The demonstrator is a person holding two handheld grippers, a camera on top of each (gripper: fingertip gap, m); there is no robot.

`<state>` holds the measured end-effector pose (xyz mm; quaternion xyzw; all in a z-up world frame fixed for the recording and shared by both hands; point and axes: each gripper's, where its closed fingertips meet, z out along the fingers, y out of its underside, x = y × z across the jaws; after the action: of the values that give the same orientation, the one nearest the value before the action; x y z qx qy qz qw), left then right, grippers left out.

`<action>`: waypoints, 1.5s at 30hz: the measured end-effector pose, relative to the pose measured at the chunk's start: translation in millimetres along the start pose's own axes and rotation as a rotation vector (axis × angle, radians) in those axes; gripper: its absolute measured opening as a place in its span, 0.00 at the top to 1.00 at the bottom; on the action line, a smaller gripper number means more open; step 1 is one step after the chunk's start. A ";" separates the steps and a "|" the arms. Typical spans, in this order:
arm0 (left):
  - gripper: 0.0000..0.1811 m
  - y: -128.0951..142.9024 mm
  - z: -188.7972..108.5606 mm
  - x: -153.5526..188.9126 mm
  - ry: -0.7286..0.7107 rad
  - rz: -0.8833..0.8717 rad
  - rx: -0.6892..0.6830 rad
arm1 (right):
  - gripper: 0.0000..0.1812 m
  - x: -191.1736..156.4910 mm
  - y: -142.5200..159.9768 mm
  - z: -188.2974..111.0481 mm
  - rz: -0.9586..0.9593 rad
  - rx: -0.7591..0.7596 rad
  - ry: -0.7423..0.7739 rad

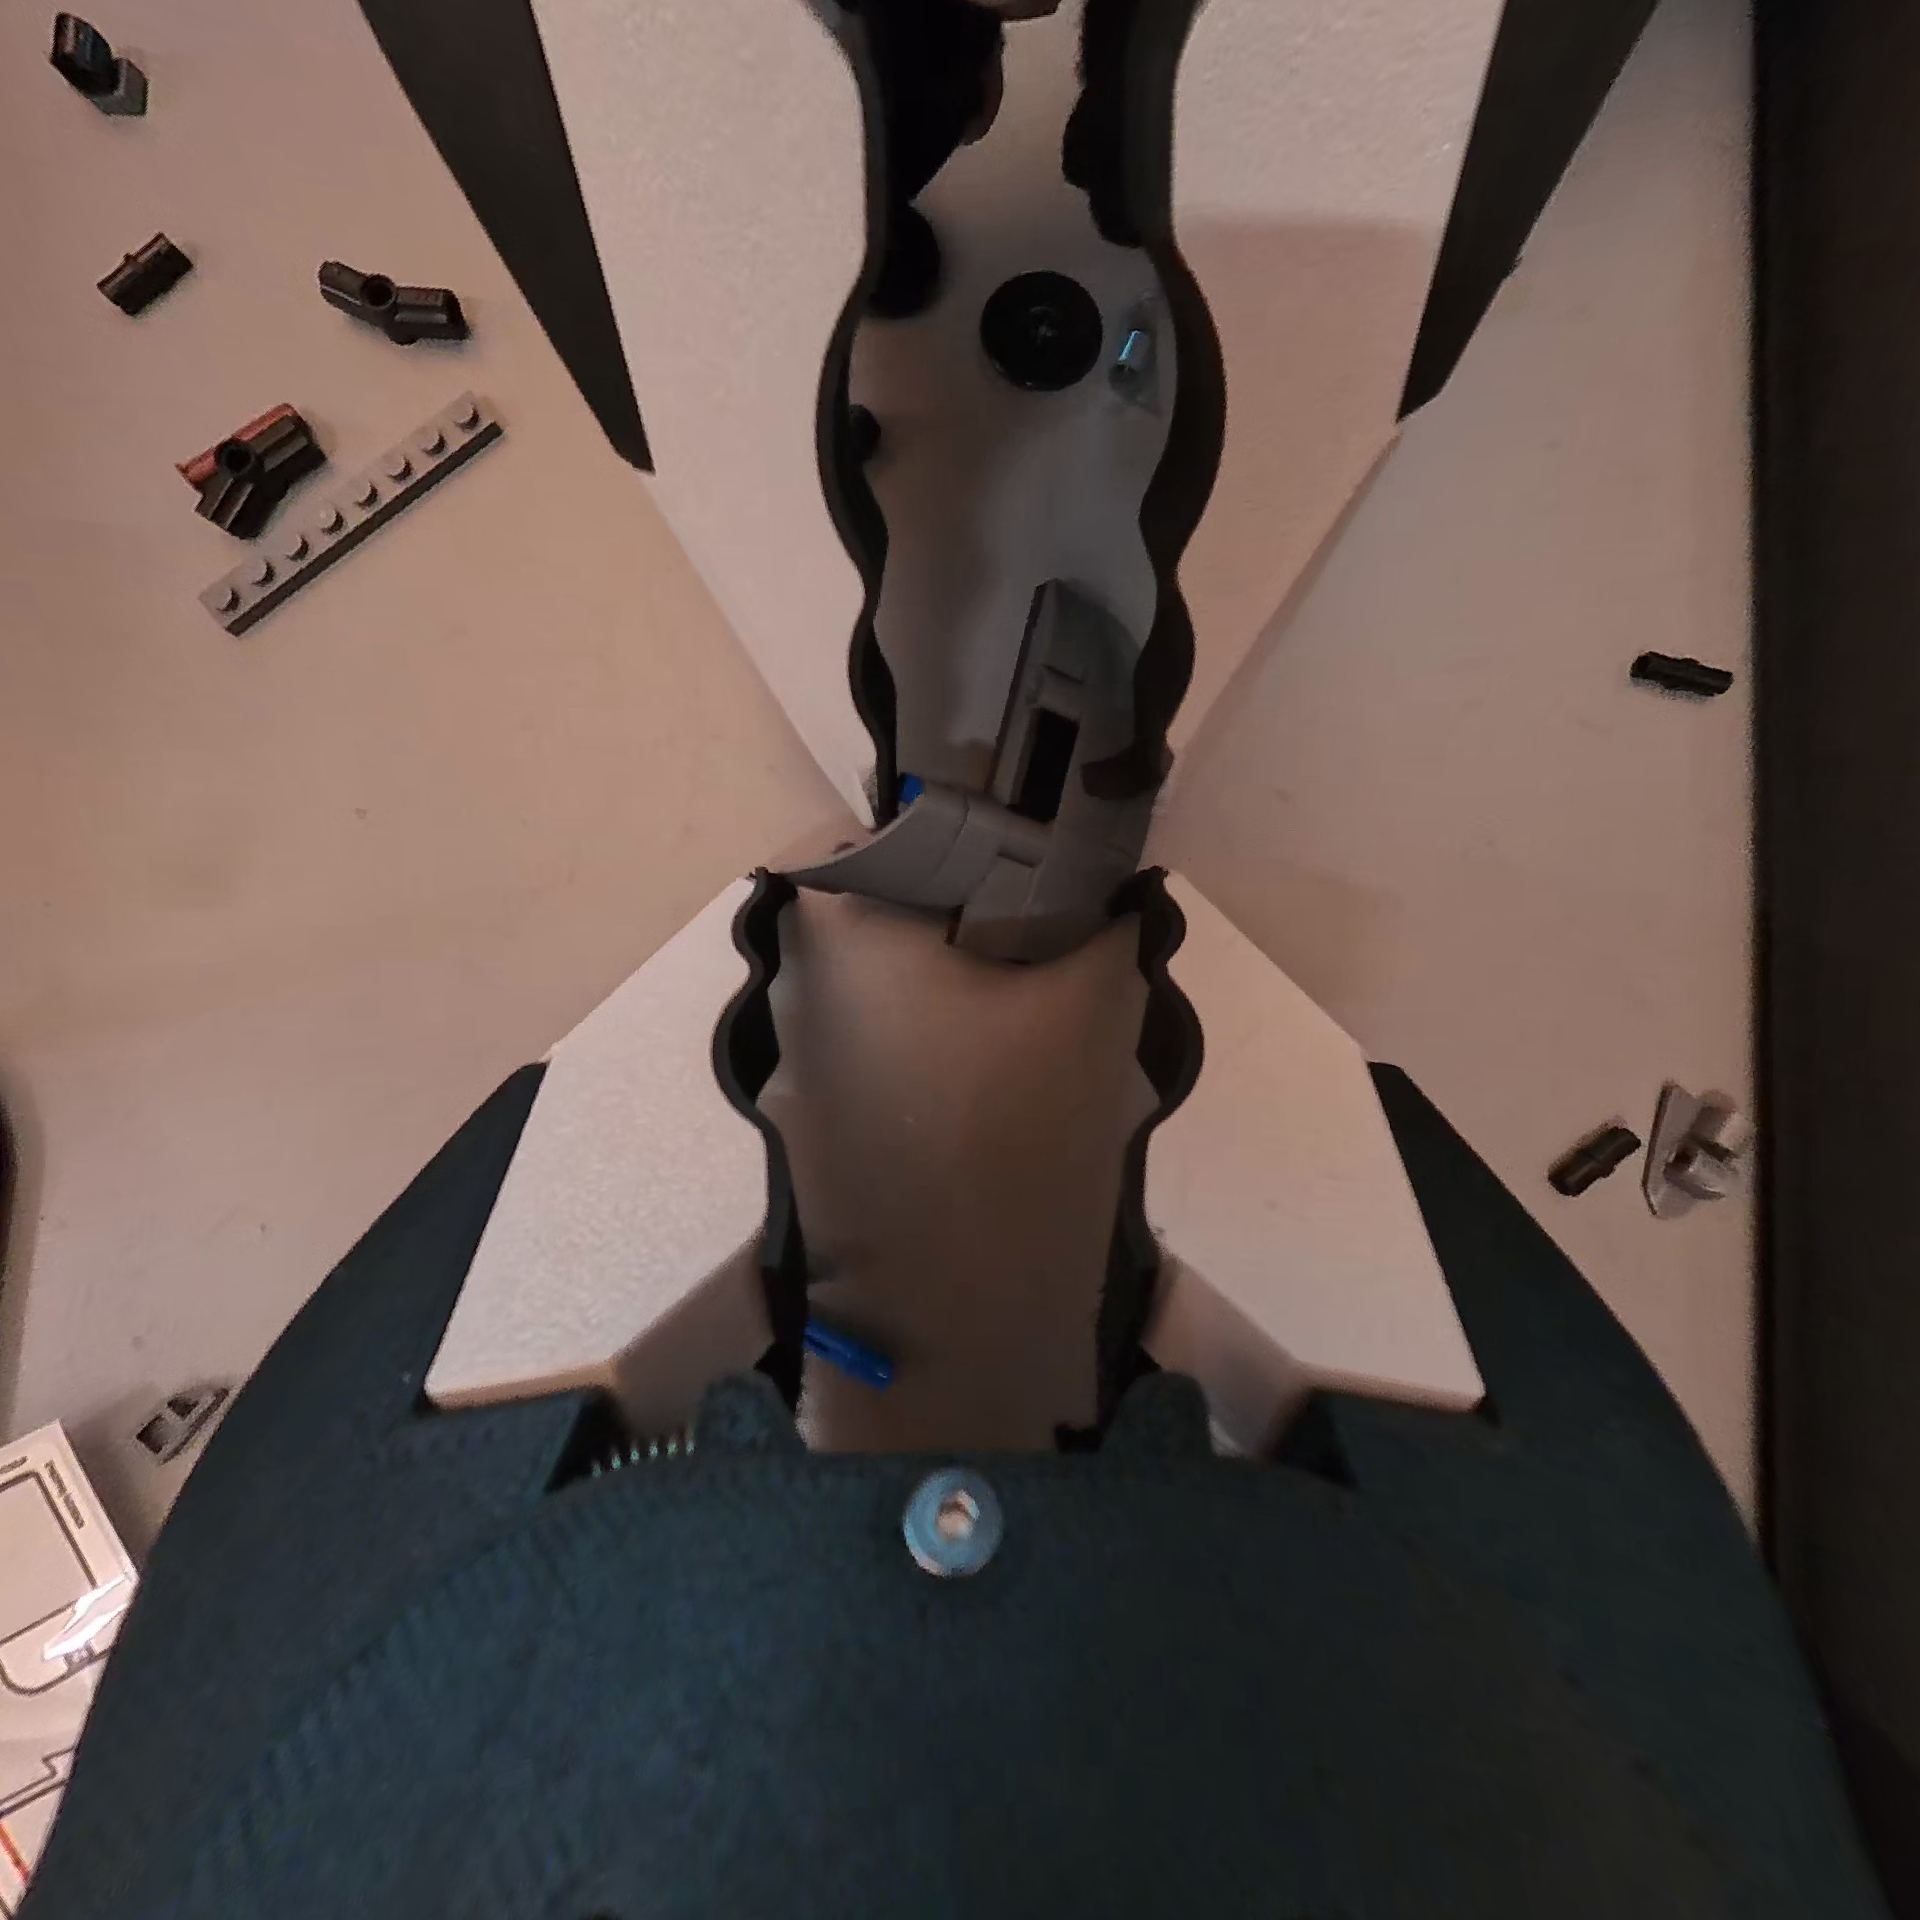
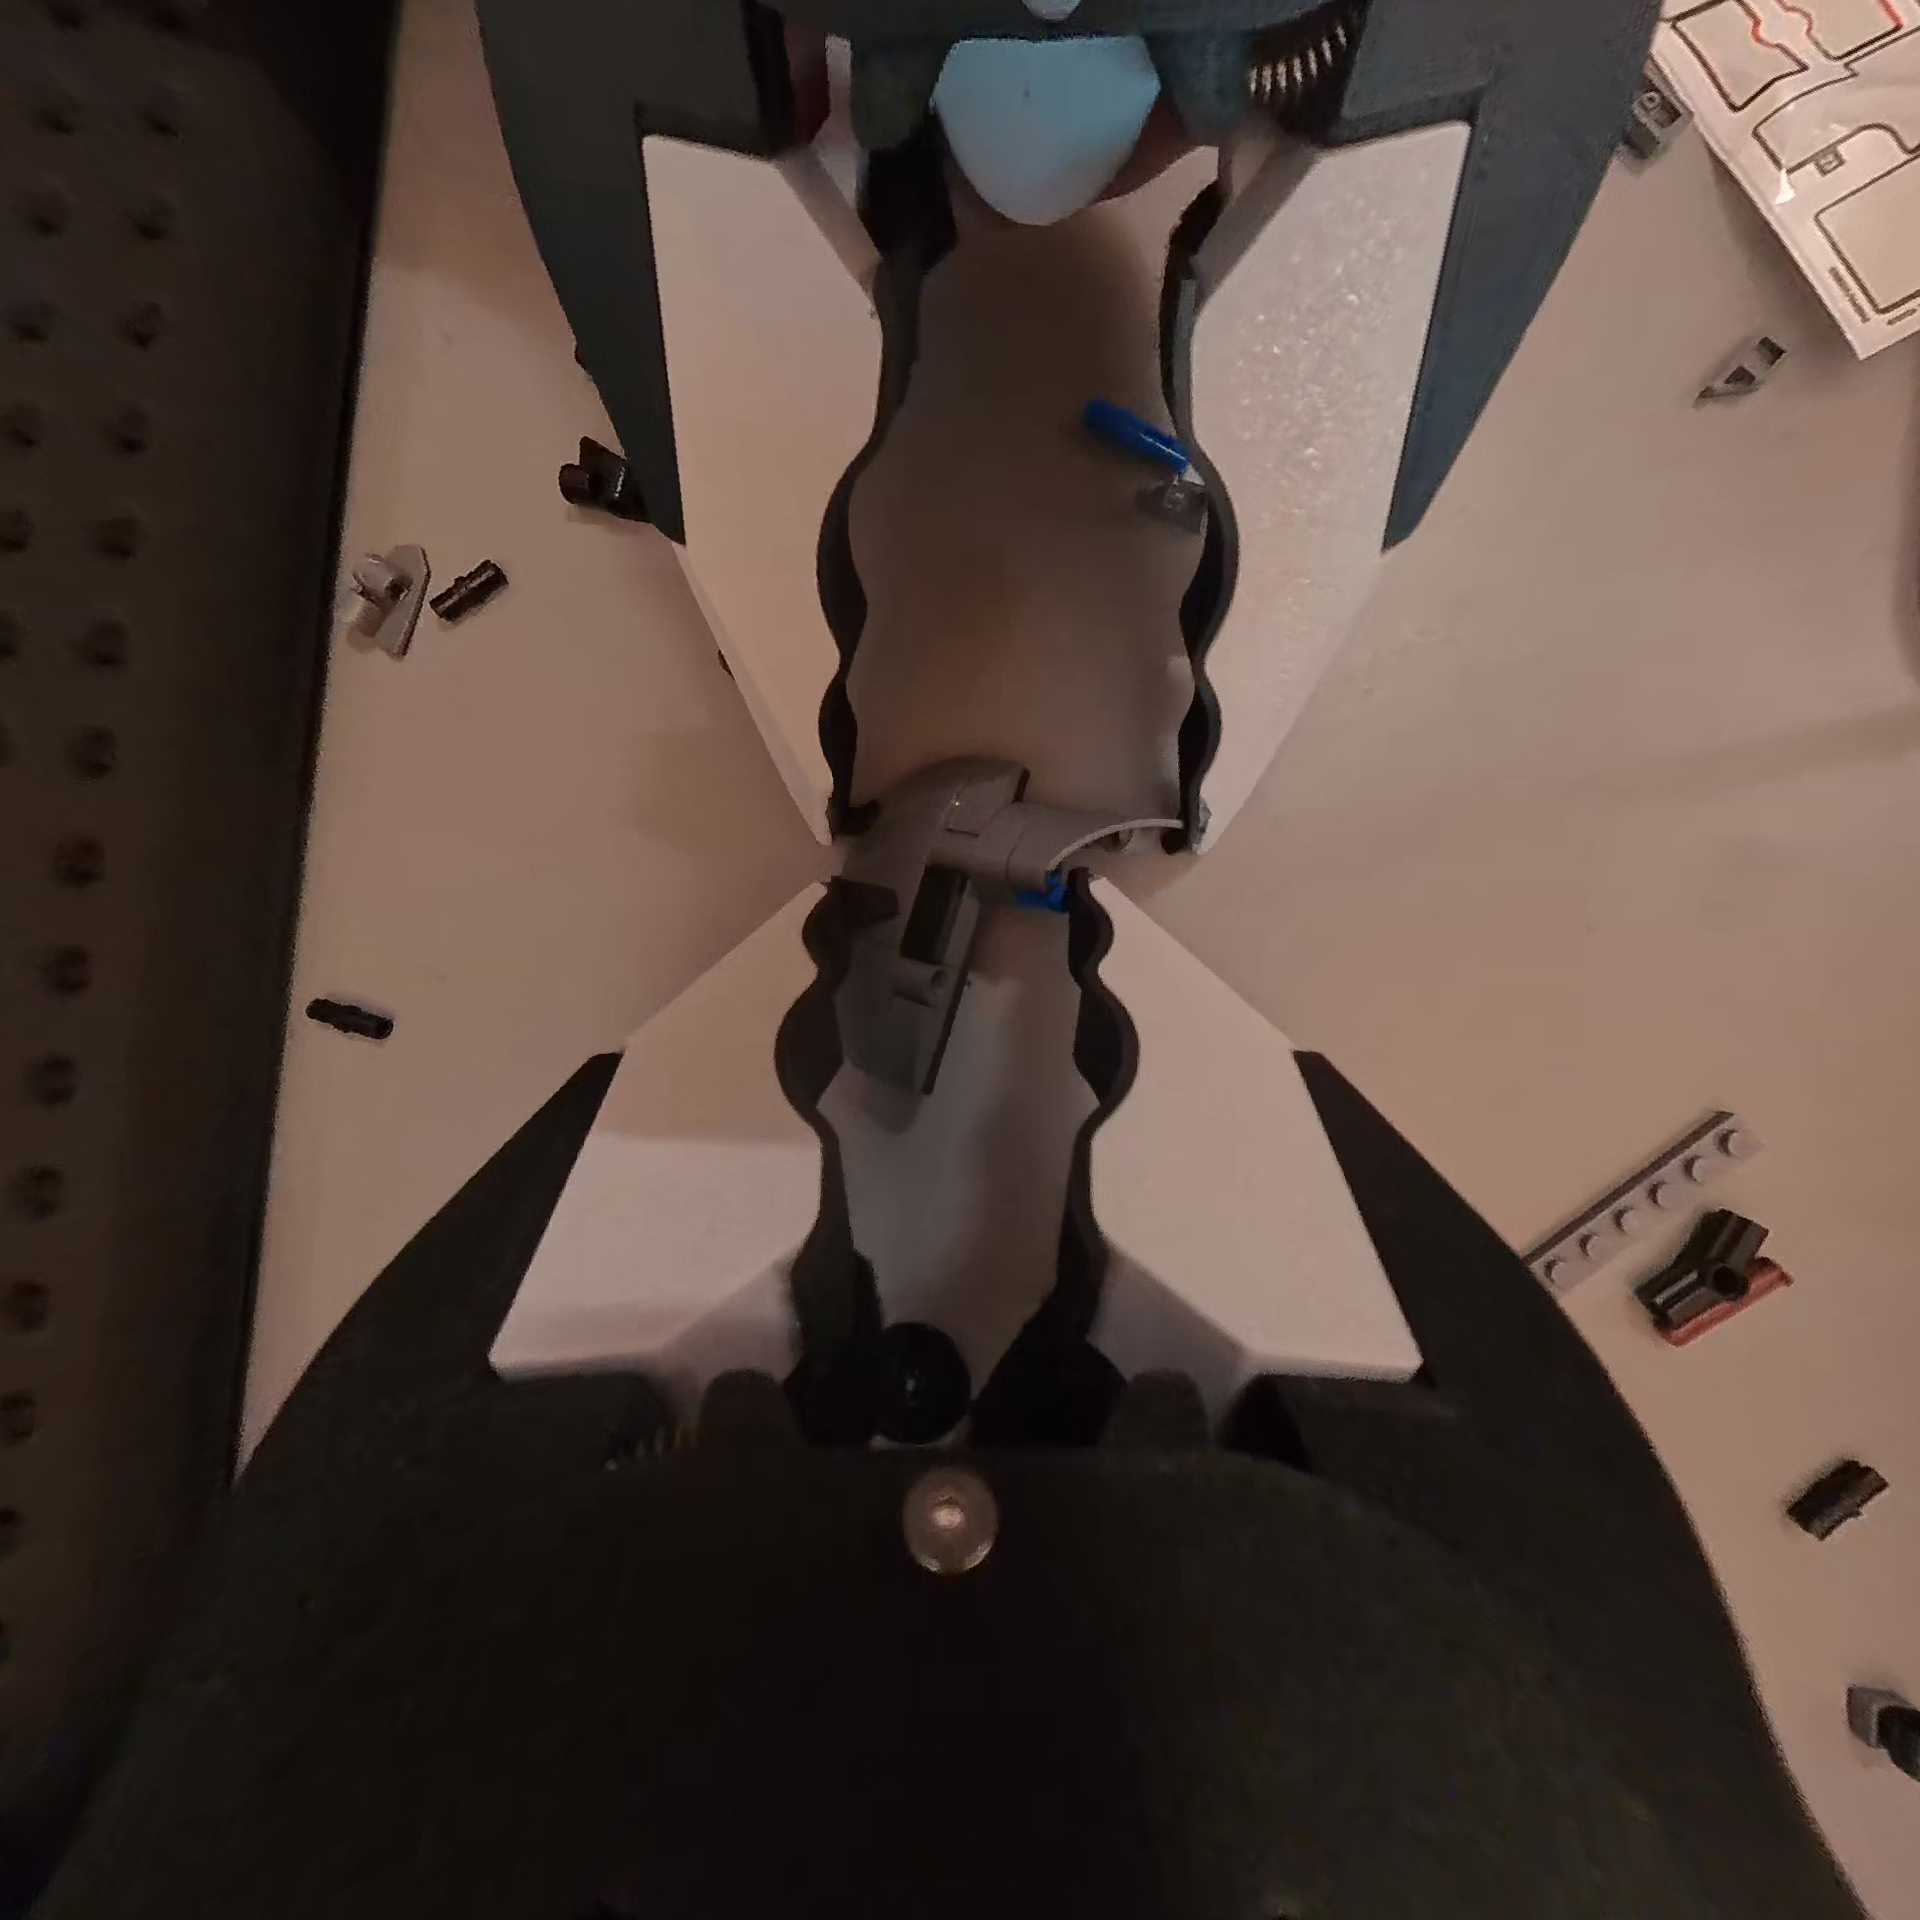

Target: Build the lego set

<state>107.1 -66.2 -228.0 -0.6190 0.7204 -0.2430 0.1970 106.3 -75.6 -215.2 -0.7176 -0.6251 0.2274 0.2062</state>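
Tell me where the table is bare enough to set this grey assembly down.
Free: the wide patch of table left of the left hand-held gripper, below the long grey plate. Also the stretch between the sticker sheet and that plate. Crowded: around the black connectors, and the pins near the dark mat.

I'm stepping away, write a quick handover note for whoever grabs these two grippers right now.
Left gripper: shut on the grey lego assembly, gripping its curved end.
Right gripper: shut on the same assembly, from the opposite side, tips meeting over the table.
Done: a few grey pieces joined, with a blue pin fitted.
Left: loose parts still unused, including a long grey plate, black connectors, a spare blue pin and a black wheel. Sticker sheet lies at the table edge.
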 end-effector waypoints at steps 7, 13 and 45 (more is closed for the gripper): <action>0.61 -1.0 1.1 0.3 0.000 0.005 0.006 | 0.78 -1.4 -0.1 -0.2 -0.017 -0.005 0.002; 0.61 -1.3 1.6 0.4 -0.003 0.013 0.006 | 0.78 -1.6 0.3 -0.2 -0.020 -0.008 0.002; 0.65 -1.5 1.9 -2.5 -0.024 0.020 0.006 | 0.80 10.3 0.2 -5.6 0.133 0.052 -0.028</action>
<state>109.8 -64.2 -228.6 -0.6143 0.7233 -0.2355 0.2098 110.8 -65.5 -211.5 -0.7487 -0.5727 0.2670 0.2005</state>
